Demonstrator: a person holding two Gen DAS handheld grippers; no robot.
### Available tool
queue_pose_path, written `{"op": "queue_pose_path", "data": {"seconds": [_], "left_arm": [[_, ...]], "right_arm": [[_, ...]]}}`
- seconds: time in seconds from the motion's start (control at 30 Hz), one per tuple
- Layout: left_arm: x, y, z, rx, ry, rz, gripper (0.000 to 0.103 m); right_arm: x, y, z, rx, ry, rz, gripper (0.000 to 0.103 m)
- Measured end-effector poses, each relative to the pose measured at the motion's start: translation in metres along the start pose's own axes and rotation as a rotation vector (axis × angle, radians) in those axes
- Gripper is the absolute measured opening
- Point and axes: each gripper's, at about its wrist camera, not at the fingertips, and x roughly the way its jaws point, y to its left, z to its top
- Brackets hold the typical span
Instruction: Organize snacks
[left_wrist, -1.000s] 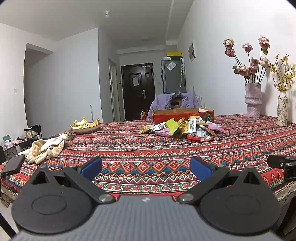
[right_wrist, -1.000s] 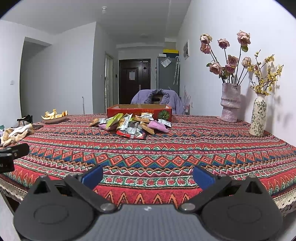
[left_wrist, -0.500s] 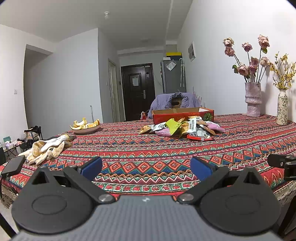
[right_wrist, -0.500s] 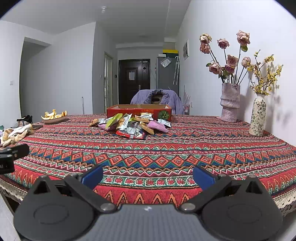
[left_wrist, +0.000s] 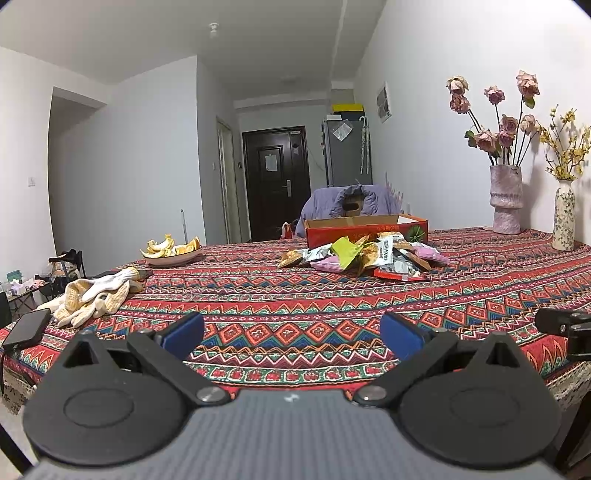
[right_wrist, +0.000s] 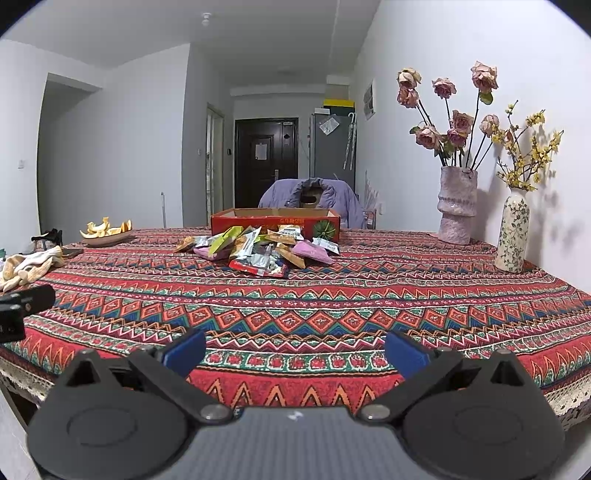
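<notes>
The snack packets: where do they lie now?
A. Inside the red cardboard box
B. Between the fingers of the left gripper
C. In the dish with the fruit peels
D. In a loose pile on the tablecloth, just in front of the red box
D. The snack packets lie heaped on the tablecloth in front of the red box, and both the left gripper and the right gripper are open and hold nothing.

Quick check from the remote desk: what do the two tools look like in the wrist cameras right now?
Both look alike. The left tool has a ribbed grey body with a small white mark, two round black discs, black link arms with silver pivot bolts, and blue pads on its fingers. The right tool is the same, with blue pads. No cables, hands or sleeves show.
</notes>
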Motion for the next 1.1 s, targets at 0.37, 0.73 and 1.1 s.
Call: {"op": "queue_pose_path", "data": {"seconds": [0.37, 0.73, 1.1], "left_arm": [[-0.0005, 0.0005, 0.0006, -0.001, 0.002, 0.001, 0.103], [-0.0001, 0.0005, 0.0011, -0.005, 0.003, 0.002, 0.103], [0.0043, 0.0001, 0.0044, -0.003, 0.015, -0.002, 0.103]], "right_arm": [[0.0003, -0.0014, 0.0004, 0.002, 0.0, -0.005, 0.103], [0.0003, -0.0006, 0.0009, -0.003, -0.003, -0.007, 0.103], [-0.0008, 0.0, 0.005, -0.009, -0.012, -0.009, 0.103]]}}
